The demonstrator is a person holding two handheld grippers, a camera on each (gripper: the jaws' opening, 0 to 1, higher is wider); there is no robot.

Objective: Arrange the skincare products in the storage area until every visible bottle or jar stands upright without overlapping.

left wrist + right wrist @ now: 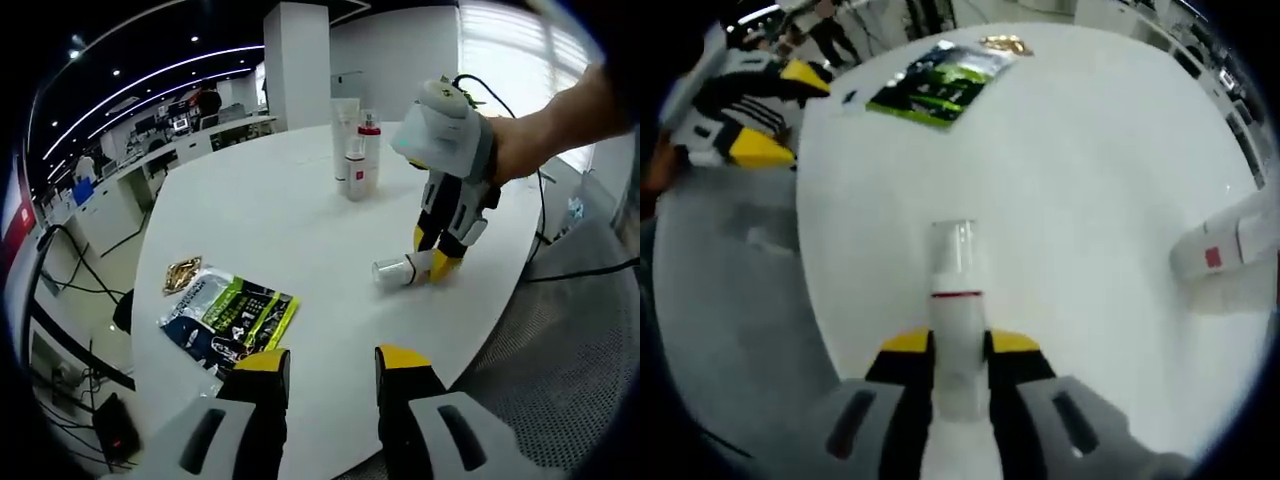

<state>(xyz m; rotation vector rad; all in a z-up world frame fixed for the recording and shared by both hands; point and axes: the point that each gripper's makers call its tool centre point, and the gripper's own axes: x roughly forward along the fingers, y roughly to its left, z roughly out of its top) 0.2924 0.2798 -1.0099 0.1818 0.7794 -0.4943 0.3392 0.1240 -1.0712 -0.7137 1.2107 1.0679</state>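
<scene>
A round white bench (300, 210) in an open office. A small bottle (958, 300) with a clear cap lies on its side on the bench, near the edge. The right hand-held gripper (960, 345) has its yellow-tipped jaws closed around the bottle's white body, the cap pointing away; the grip sits low on the body, probably so the bottle can be tipped up onto its base. In the left gripper view the same bottle (400, 270) lies beside those jaws. Further in, a cluster of bottles (358, 155) already stands upright, likely the spot for this one. The left hand-held gripper (332, 365) hangs over the bench edge, jaws apart and empty. A green sachet (230, 315) and a gold packet (182, 273) lie flat nearby.
</scene>
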